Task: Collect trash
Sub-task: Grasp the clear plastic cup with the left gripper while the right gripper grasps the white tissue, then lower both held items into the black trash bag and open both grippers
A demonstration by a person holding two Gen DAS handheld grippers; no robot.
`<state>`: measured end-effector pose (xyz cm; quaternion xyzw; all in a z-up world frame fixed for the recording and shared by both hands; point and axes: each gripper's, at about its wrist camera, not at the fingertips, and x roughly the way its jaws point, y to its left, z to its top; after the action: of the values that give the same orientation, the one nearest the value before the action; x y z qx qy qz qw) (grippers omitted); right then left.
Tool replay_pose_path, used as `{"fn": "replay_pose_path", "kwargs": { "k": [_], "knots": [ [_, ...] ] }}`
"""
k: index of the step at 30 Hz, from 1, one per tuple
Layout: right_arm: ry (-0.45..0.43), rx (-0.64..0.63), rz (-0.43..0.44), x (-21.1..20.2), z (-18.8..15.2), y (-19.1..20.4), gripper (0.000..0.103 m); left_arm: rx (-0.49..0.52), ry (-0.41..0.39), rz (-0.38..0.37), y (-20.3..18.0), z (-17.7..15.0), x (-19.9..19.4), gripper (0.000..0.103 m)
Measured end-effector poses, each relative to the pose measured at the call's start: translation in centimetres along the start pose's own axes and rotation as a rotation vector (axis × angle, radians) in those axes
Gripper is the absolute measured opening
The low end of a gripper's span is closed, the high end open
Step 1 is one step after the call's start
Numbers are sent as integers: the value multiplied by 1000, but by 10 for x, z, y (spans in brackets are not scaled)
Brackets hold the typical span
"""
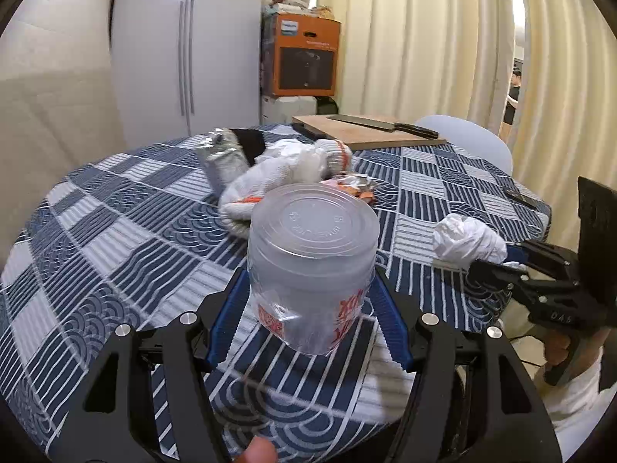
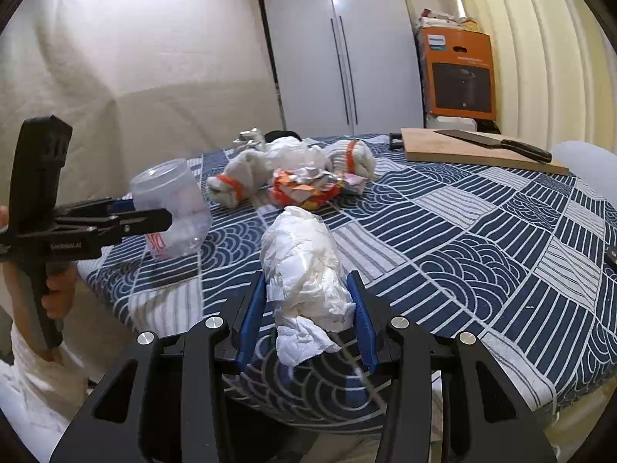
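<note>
At the bottom centre of the left wrist view, your left gripper [image 1: 308, 308] has its blue pads pressed on both sides of a clear plastic cup [image 1: 312, 266], which you hold upside down with its base pointing up and away over the near edge of the table [image 1: 115, 231]. Low in the right wrist view, your right gripper [image 2: 308, 308] is clamped on a crumpled white paper wad [image 2: 304, 270], whose long axis runs straight away from the claw toward the middle of the frame. Both hands are full, so the coming move probably turns on where the bin stands, and no bin shows in either view. More trash lies further up the frame: a torn orange wrapper [image 2: 308, 189] and a bundle of white gloves [image 2: 293, 158], beyond both claws. By the look of it, neither hand can take those until it drops its load
</note>
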<state>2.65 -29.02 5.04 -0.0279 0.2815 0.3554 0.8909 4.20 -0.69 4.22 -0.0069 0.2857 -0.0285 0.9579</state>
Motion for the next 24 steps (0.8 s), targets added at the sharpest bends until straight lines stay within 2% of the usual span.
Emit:
{"fn": "replay_pose_path", "kwargs": {
  "k": [3,7,15,18,24],
  "knots": [
    [3,-4,6,-4,0,6,40,0,-28,29,3,-7,-13,64],
    [11,-3,31,-11,-3,14,40,13,-53,30,7,-15,-32,64],
    [48,-54,98,-25,-19,41,40,57,-43,9,8,-40,-66,64],
    [62,-80,156,-30,-25,54,40,85,-54,41,3,-50,-78,64],
    [98,-156,249,-33,-36,82,40,140,-50,9,-8,-71,-102,64]
  ]
}}
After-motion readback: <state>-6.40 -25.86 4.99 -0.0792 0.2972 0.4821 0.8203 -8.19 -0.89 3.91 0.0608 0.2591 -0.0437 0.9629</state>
